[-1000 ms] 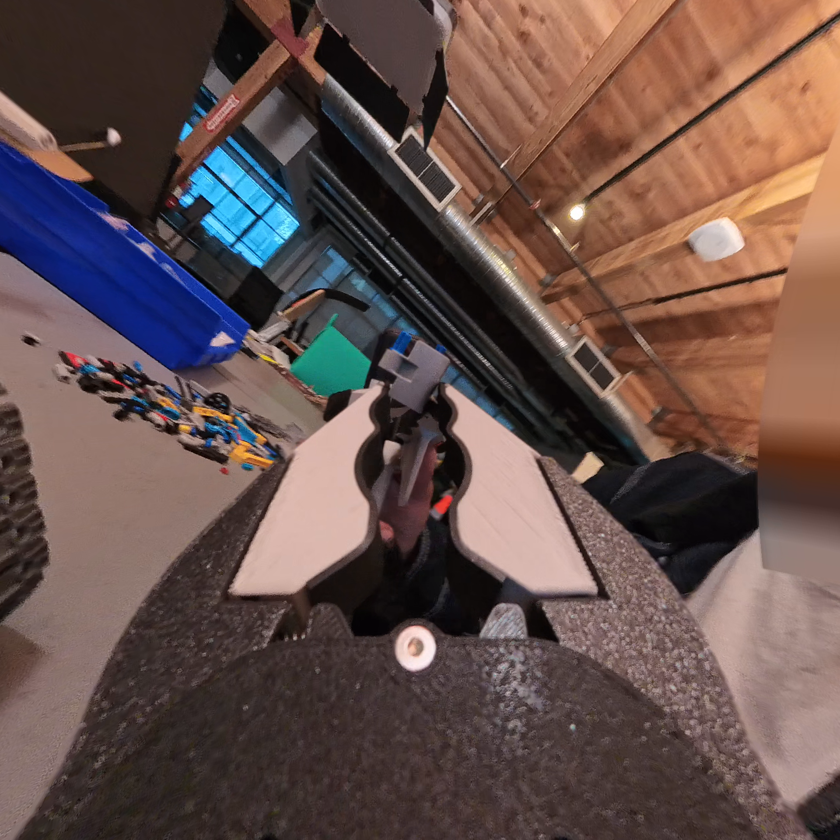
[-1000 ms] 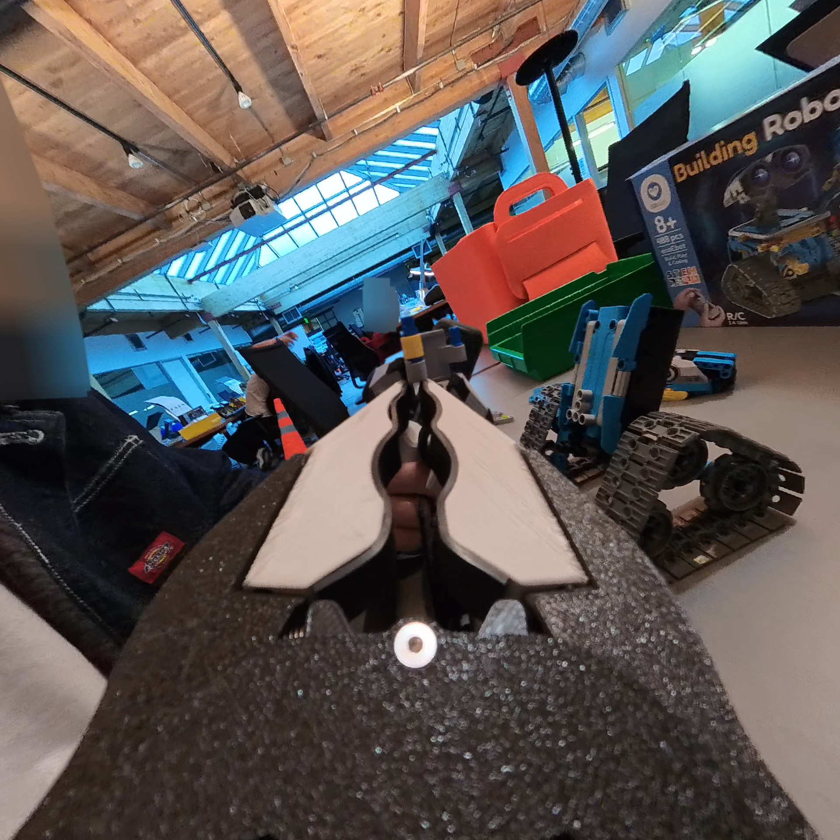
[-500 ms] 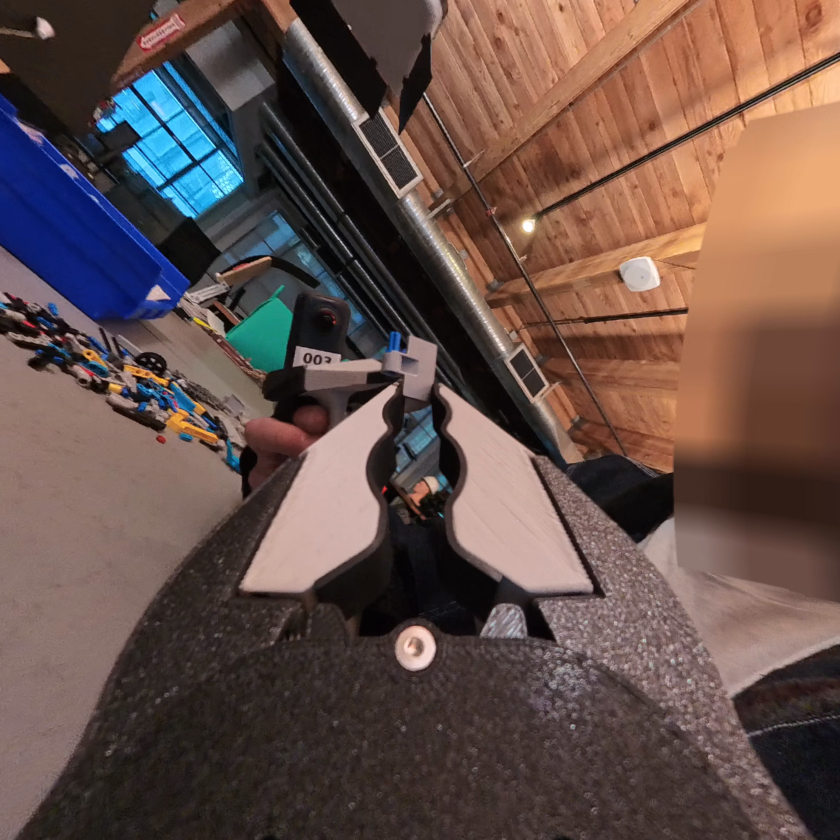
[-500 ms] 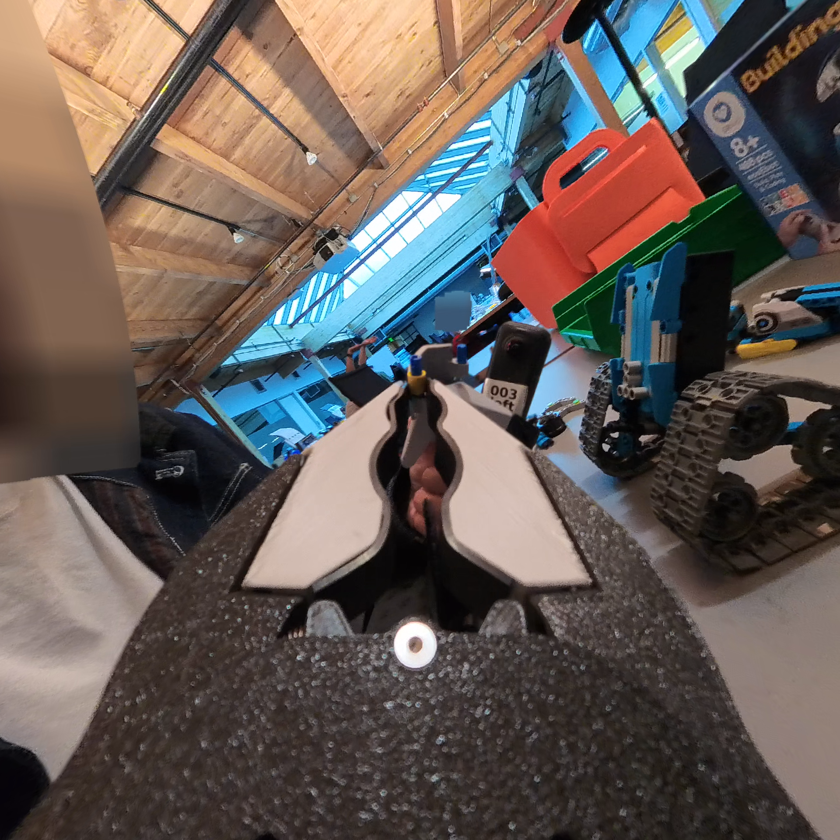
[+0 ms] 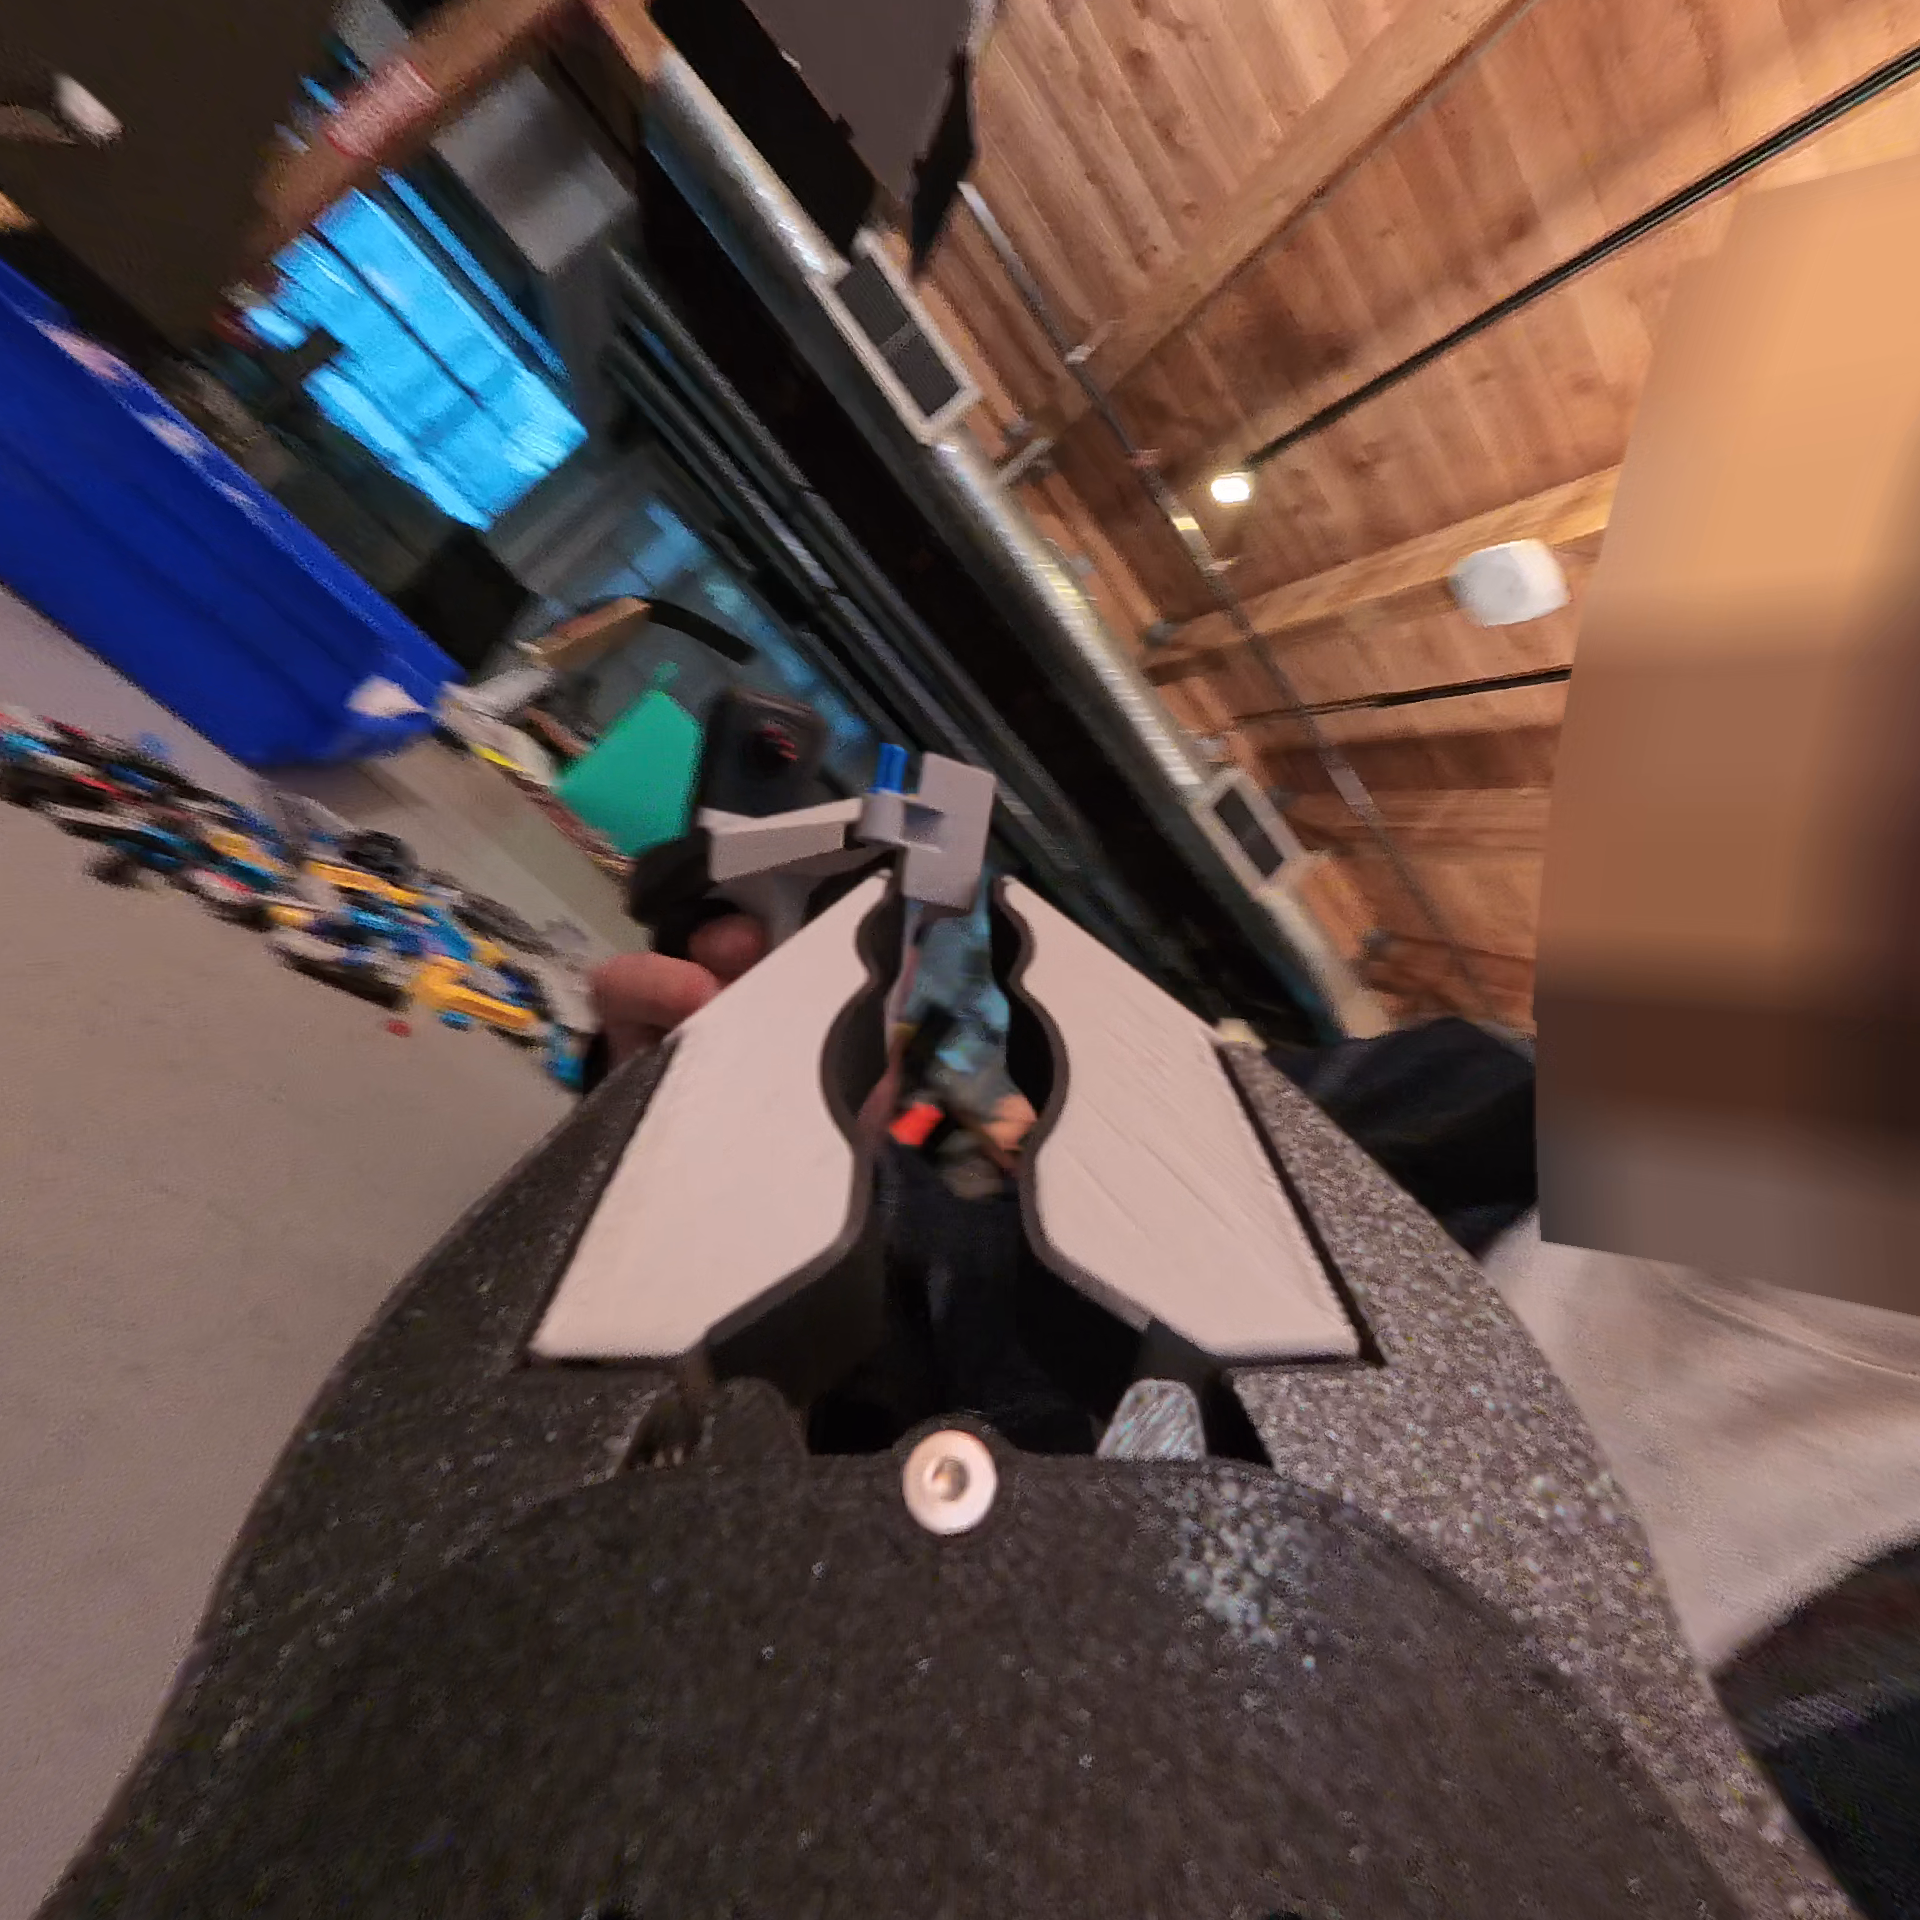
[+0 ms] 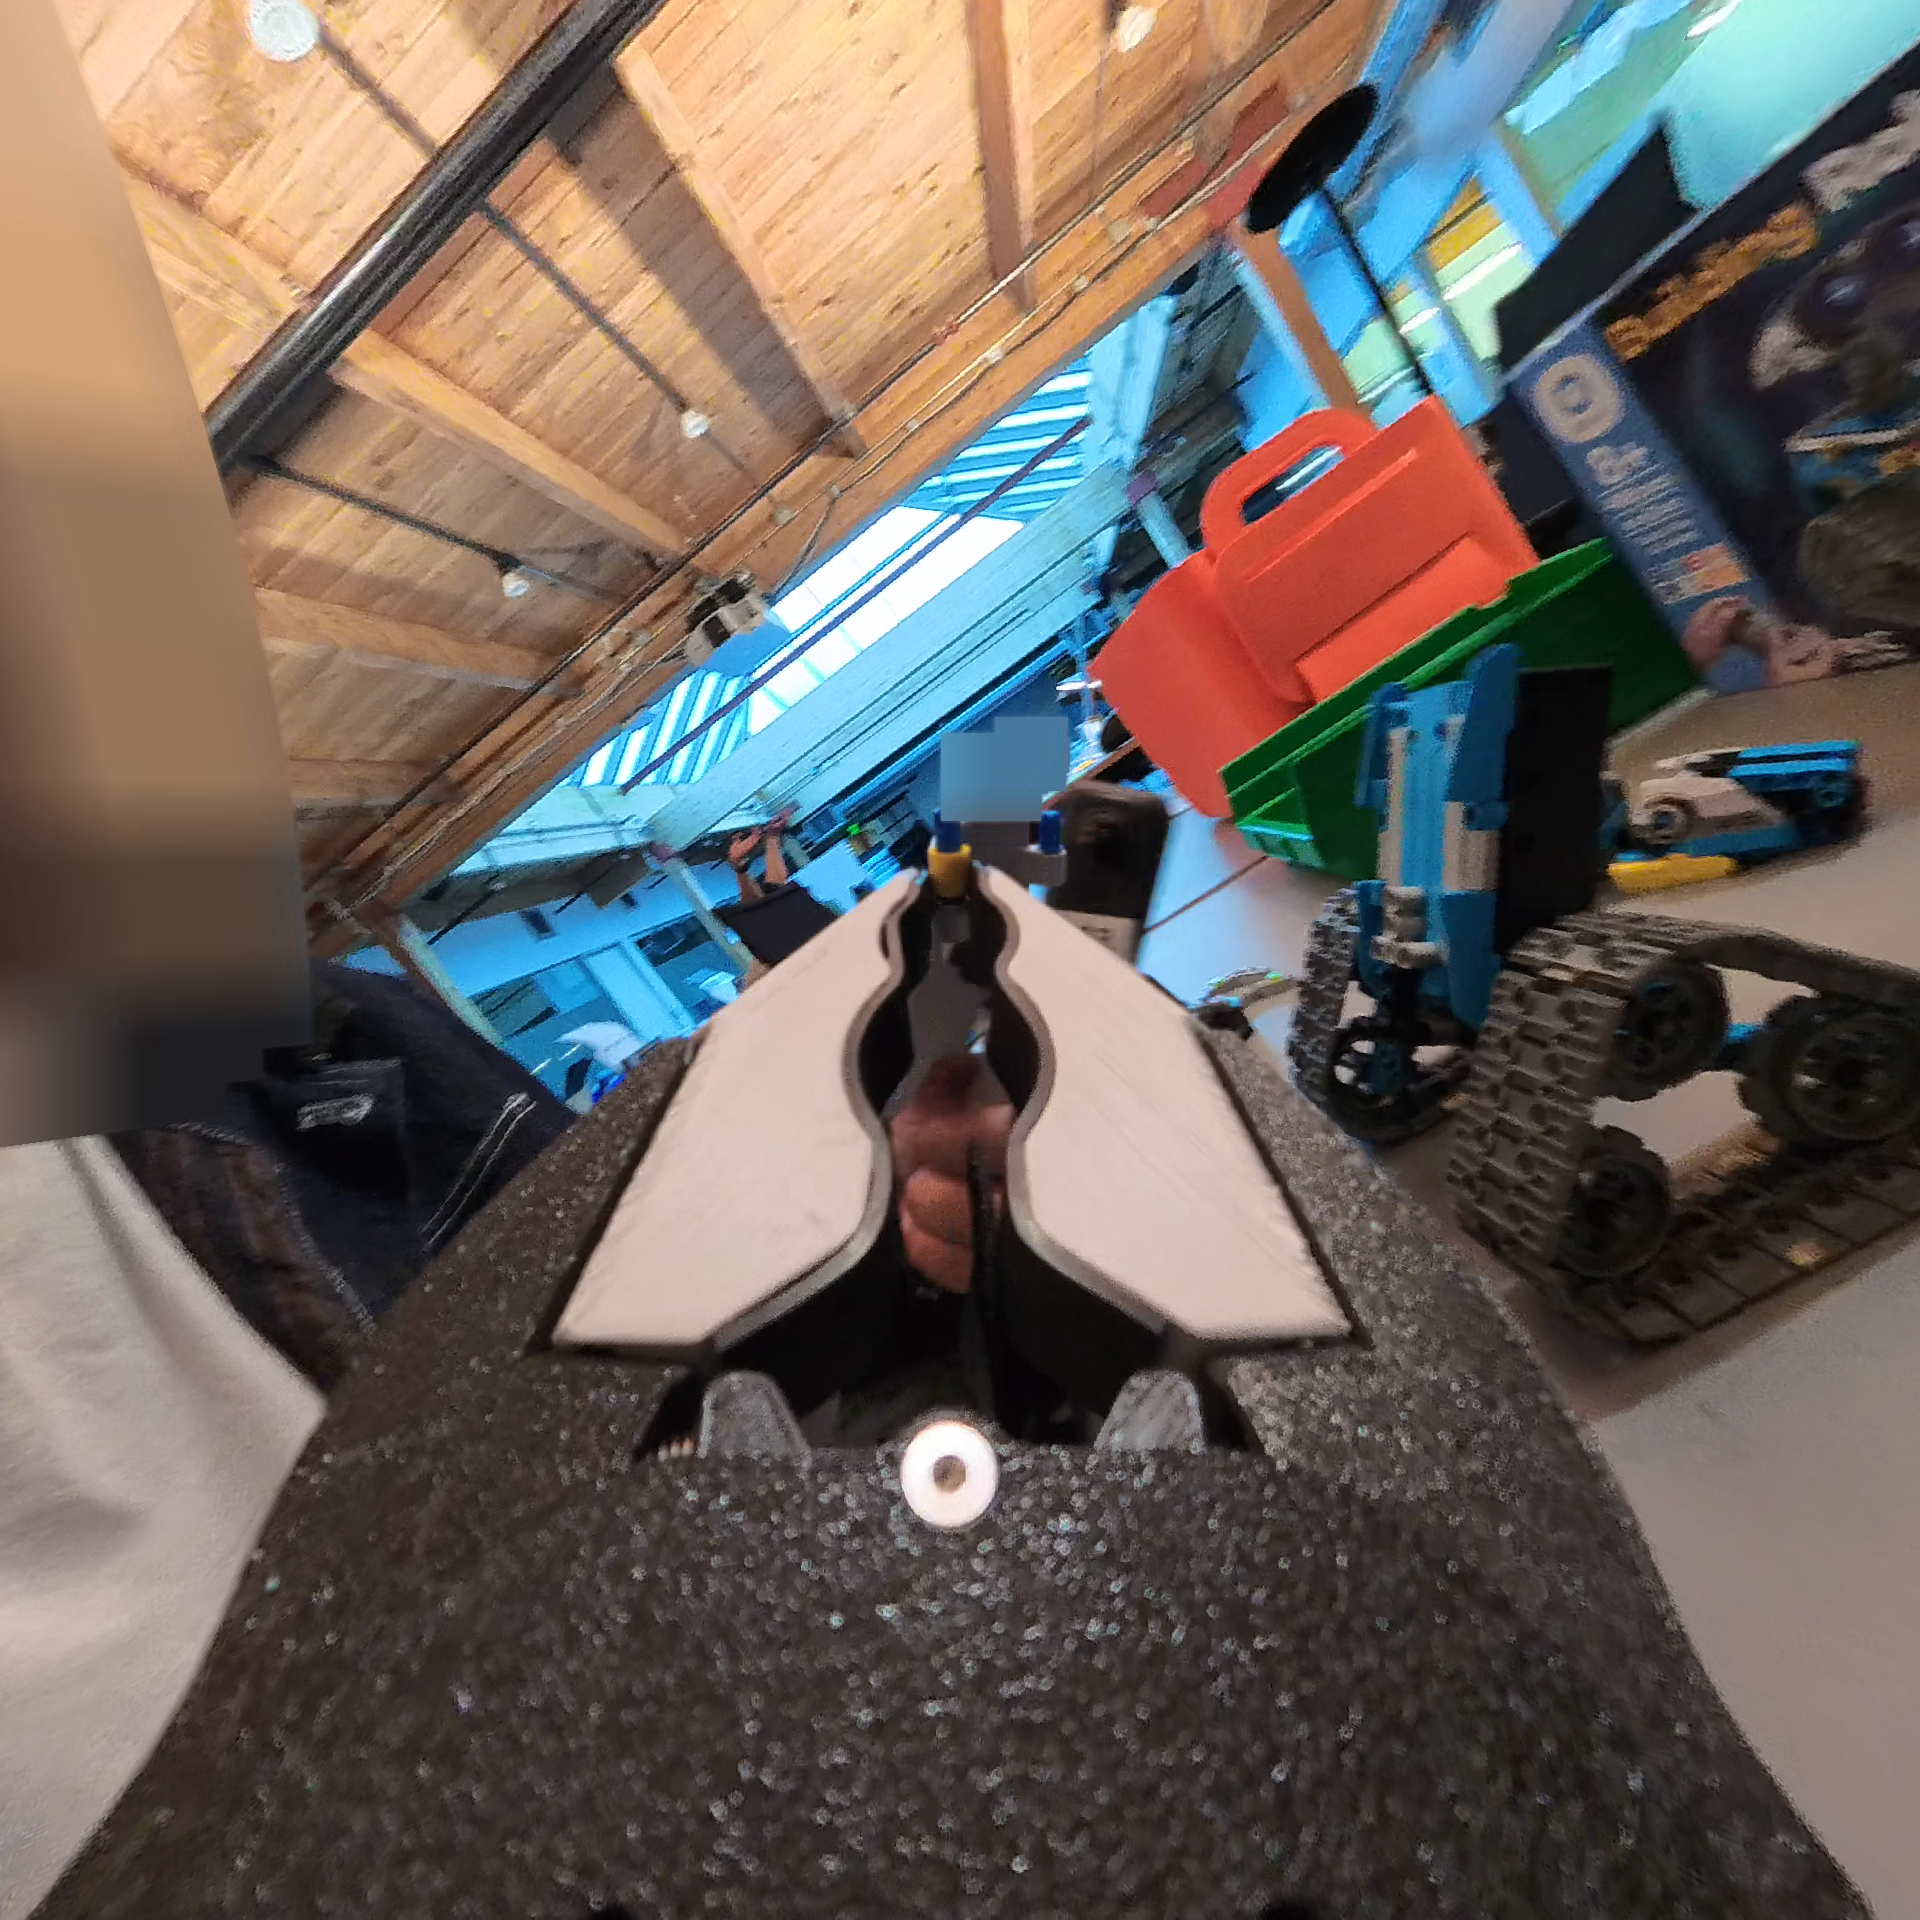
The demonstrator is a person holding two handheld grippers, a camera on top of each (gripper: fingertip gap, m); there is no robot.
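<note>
Both grippers meet on one small grey brick piece (image 5: 940,836): left gripper (image 5: 940,904) nearly closed on its lower edge, right gripper (image 6: 948,888) pinching its yellow-and-blue pin end. It's held up off the table (image 5: 208,1195) (tracked toy vehicle (image 6: 1579,1049) sits beside).

Both cameras sit just behind their own fingers, low over the grey tabletop (image 5: 187,1195), tilted steeply upward and rolled — wooden ceiling fills the upper part of each. Left wrist view looks along the left gripper (image 5: 940,894) toward a blue bin (image 5: 156,561) and a scatter of small building parts (image 5: 312,904) on its left side; motion blur softens the far field. Right wrist view looks along the right gripper (image 6: 948,883), with a tracked toy vehicle (image 6: 1579,1029) close on its right. The two face each other at close range — each catches the other gripper just beyond its own fingertips, and both share the small grey brick assembly (image 5: 930,831) between them.
</note>
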